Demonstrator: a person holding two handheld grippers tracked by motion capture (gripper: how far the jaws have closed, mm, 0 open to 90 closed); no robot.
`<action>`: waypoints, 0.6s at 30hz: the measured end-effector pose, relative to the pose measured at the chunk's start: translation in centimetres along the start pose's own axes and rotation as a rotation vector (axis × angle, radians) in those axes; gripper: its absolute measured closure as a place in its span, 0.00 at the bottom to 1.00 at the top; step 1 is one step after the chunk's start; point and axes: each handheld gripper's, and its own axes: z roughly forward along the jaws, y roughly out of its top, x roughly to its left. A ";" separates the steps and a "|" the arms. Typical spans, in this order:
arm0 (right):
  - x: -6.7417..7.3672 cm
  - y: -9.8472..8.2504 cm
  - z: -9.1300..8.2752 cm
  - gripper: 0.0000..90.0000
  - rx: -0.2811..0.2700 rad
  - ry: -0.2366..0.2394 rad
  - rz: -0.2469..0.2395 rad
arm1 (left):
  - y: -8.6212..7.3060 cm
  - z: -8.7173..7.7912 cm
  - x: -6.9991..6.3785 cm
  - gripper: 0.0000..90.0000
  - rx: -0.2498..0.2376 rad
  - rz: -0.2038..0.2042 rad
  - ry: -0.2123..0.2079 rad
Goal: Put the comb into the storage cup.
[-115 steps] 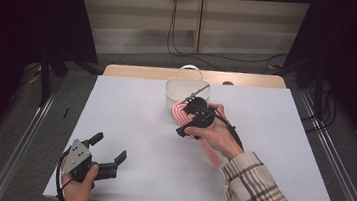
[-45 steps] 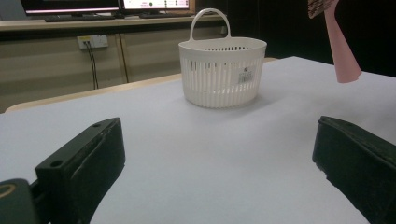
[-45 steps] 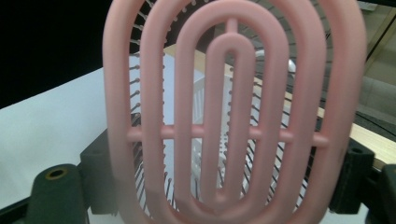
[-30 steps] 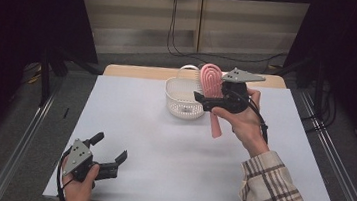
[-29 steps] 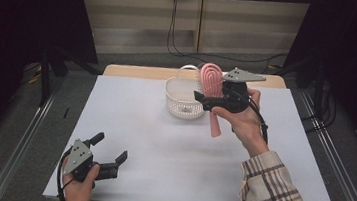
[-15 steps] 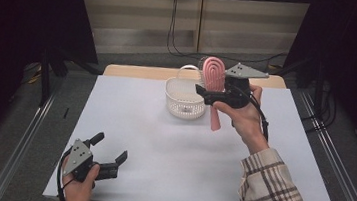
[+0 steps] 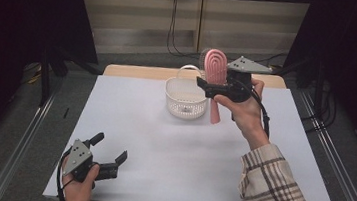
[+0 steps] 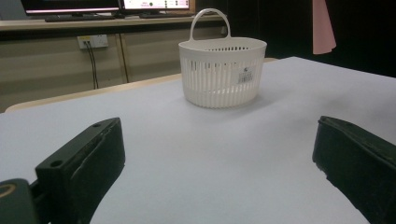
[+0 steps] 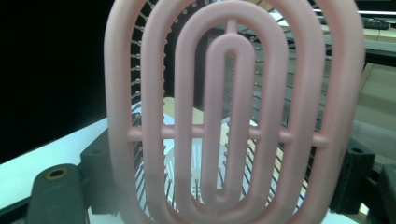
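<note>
We see the right claw [image 7: 207, 86] pinching a pink hairbrush [image 7: 216, 70] upright, raised just right of the white basket [image 7: 185, 98], left claw [image 7: 109, 154] spread low on the worktop [image 7: 201, 153] well nearer us, apparently resting.

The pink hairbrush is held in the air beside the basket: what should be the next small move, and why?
Probably carry it sideways, away from the white basket, then lower it to the table. The right gripper is shut on the pink hairbrush, which stands upright above the table next to the basket. The left gripper rests open near the table's front edge.
</note>
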 end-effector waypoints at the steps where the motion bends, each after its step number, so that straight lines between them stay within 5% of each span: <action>1: 0.0 0.1 0.0 0.21 -0.003 0.003 -0.005 | 0.0 0.0 0.0 0.03 0.000 0.001 0.000; 18: 1.0 2.3 1.2 0.21 -0.063 0.000 -0.025 | 0.0 0.0 0.0 0.03 -0.003 -0.003 -0.001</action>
